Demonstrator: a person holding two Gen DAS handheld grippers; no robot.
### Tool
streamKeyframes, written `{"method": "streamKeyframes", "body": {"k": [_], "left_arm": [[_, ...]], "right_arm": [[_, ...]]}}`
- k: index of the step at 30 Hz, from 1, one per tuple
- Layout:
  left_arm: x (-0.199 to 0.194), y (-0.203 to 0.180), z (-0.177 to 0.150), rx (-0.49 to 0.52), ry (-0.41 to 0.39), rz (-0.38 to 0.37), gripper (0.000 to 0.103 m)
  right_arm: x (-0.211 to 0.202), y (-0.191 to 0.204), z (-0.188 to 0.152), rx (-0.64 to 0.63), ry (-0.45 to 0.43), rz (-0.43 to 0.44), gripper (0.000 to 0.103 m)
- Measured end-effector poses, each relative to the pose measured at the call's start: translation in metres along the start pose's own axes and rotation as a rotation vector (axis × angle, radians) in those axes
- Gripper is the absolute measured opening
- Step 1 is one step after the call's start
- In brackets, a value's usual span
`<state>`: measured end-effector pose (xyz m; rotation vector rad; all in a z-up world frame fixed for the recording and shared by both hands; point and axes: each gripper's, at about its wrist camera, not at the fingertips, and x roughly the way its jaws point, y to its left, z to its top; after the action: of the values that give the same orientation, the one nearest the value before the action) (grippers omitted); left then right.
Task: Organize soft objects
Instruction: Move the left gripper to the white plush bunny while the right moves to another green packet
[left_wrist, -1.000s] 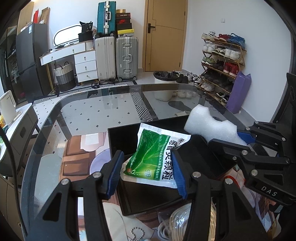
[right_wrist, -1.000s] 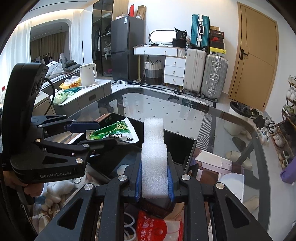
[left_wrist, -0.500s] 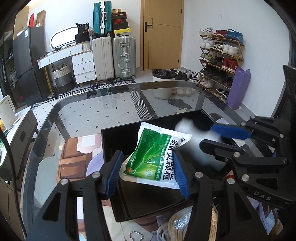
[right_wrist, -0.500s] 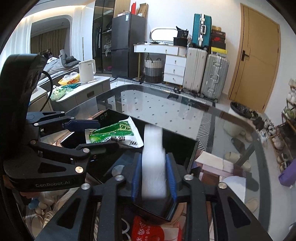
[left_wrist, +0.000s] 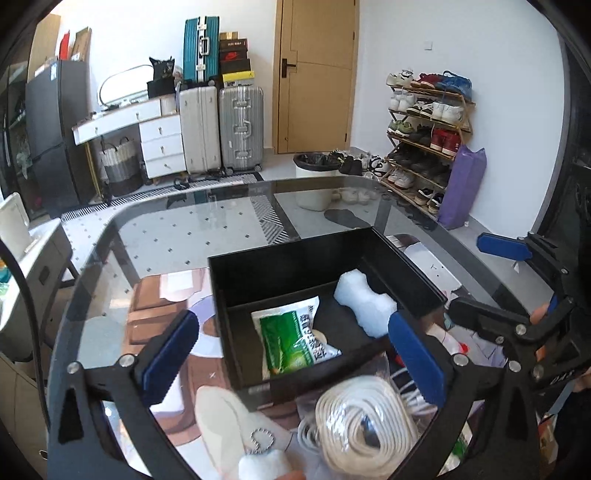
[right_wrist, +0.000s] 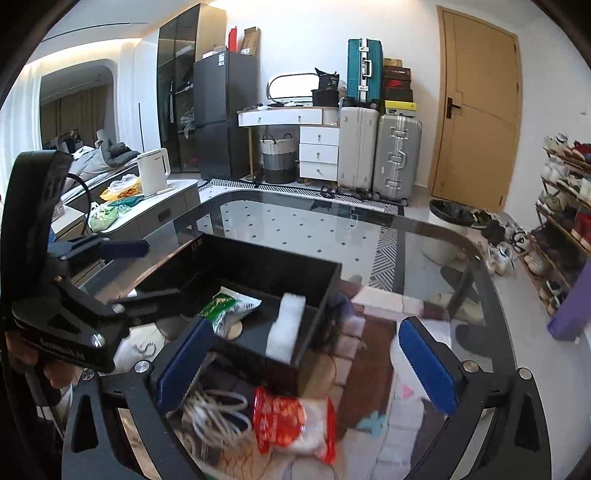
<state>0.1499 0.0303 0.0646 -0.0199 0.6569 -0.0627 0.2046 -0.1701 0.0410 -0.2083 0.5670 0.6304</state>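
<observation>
Both items held a second ago now lie in the box; each gripper has let go.

- Left gripper (left_wrist: 291, 354): jaws spreading wide, nothing between the pads; poised over the near edge of the box. In the right wrist view it stands at far left, beside the box.
- Box (left_wrist: 291, 258): black, open-topped, on the glass surface (left_wrist: 192, 229), near its front edge.
- Packet (left_wrist: 291, 341): green and white, lying flat on the box floor, left part, near corner against the near wall.
- Foam (left_wrist: 364, 306): white block with a waisted shape, lying in the box to the right of the packet, apart from it, close to the right wall. In the right wrist view it leans on the near wall, somewhat blurred.
- Cord (left_wrist: 360, 421): white coil in clear wrap, on the surface just near of the box.
- Red bag (right_wrist: 293, 421): red and white pouch, on the surface near of the box; blurred.
- Right gripper (right_wrist: 301, 365): jaws spreading wide, nothing between the pads; poised near of the box's right corner.
</observation>
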Motion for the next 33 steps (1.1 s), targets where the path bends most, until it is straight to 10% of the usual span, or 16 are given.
{"method": "streamKeyframes", "body": {"k": [33], "left_arm": [[-0.055, 0.006, -0.085, -0.009, 0.022, 0.053, 0.103]], "right_arm": [[-0.049, 0.026, -0.087, -0.062, 0.155, 0.098, 0.102]]}}
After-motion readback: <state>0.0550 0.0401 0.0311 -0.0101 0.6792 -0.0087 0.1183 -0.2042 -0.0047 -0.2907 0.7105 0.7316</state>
